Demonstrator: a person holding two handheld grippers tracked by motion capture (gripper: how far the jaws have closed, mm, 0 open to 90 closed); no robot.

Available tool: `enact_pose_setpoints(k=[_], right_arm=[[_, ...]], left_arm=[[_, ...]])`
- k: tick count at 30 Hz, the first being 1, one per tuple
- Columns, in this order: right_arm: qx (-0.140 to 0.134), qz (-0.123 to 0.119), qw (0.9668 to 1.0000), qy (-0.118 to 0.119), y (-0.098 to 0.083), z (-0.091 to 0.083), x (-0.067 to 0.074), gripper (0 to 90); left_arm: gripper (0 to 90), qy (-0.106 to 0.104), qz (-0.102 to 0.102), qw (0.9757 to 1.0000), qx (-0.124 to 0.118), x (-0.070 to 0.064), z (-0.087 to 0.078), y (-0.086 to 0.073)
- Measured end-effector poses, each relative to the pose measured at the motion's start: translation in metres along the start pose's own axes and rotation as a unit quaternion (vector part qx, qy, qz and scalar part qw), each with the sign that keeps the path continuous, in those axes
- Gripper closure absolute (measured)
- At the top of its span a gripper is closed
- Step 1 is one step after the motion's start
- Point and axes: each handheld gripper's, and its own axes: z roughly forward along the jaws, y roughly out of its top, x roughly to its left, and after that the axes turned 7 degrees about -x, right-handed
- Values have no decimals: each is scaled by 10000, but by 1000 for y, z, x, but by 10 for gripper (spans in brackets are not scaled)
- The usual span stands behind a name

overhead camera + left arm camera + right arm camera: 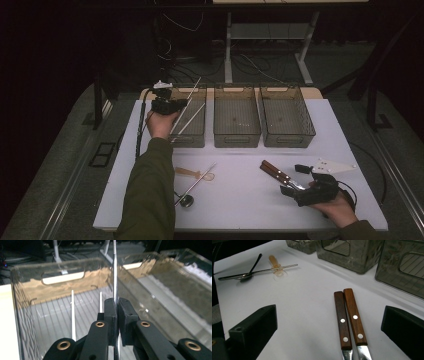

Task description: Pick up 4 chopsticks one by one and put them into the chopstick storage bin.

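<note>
over the leftmost bin (186,131) at the far left of the table, the left gripper (169,105) has its jaws clamped on a thin metal rod (115,270), which stands up between them in the left gripper view, its upper stretch ridged like a thread. two more thin rods (189,119) lie slanted inside this bin, resting on its ribbed floor. the bin is clear plastic with a handle slot in its end wall. a middle bin (236,117) and a right bin (286,116) stand just beside it in a row along the far edge of the white table (240,200).

near the right front of the table, the right gripper (302,191) has its jaws wide apart, holding nothing. between them in the right gripper view lie two knives (349,320) with brown wooden handles and rivets, side by side and touching, blades toward the gripper.

well apart to the left, near the table's middle front, lie a small wooden spoon (194,174), a long metal rod (199,183) crossing over it, and a dark spoon (249,271) beside it.
</note>
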Motion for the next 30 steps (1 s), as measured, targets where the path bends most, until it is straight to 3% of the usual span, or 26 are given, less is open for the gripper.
enact_pose_setpoints(k=[3,13,19,23,30], right_arm=[[-5,-4,10000,8,0,0,0,7],[5,-7,10000,-1,0,0,1,7],[18,0,10000,-5,0,0,1,7],[28,-18,10000,-5,0,0,2,7],[36,-34,10000,-11,0,0,2,7]], left_arm=[[837,32,-5,10000,14,-1,1,0],[663,39,-25,10000,45,-1,-1,0],[575,-5,141,9999,98,-6,-9,3],[524,-69,215,9997,41,-11,-17,7],[418,-326,363,9986,226,-25,-29,7]])
